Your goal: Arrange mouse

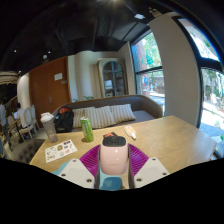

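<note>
Mouse handling is shown in the single gripper view: a pale, white-and-pink mouse is held between the two fingers of the tool, whose magenta pads appear to be pressed against its sides, so the tool is judged to be pinching the mouse above the tabletop. Whether the mouse is touching the wood cannot be told.

Slippage is the main risk: the rounded shell could be squeezed out of the pads if the grip is loosened too early, and the mouse could be dropped askew. A careless sweep forward could also knock over the green bottle beyond the fingers.

A light wooden tabletop is seen, with a printed sheet near the bottle and a clear jar further off. A grey sofa, a wooden door and large windows are seen behind.
</note>
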The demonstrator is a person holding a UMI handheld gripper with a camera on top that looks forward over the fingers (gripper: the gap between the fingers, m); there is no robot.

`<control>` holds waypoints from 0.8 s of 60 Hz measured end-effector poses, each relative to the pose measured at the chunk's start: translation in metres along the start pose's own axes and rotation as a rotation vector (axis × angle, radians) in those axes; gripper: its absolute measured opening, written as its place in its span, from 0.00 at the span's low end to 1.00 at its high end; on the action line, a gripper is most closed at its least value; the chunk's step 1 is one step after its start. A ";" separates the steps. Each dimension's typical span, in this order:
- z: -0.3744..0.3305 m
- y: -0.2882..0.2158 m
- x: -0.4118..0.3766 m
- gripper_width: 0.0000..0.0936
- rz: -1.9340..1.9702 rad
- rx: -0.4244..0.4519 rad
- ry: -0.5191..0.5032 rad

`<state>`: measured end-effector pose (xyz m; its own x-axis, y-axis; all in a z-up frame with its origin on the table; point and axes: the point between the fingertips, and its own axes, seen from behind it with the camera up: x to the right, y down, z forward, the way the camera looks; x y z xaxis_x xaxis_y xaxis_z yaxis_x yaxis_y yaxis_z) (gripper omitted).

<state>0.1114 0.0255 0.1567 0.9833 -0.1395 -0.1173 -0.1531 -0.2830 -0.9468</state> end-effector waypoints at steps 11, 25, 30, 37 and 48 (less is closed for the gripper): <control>0.026 0.094 -0.107 0.41 -0.088 -0.167 -0.078; 0.046 0.172 -0.125 0.41 -0.125 -0.314 -0.038; 0.044 0.177 -0.129 0.47 -0.152 -0.307 -0.041; 0.041 0.179 -0.132 0.57 -0.139 -0.346 -0.075; 0.011 0.164 -0.130 0.89 -0.190 -0.305 -0.157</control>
<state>-0.0409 0.0072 0.0131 0.9965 0.0827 -0.0155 0.0338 -0.5618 -0.8266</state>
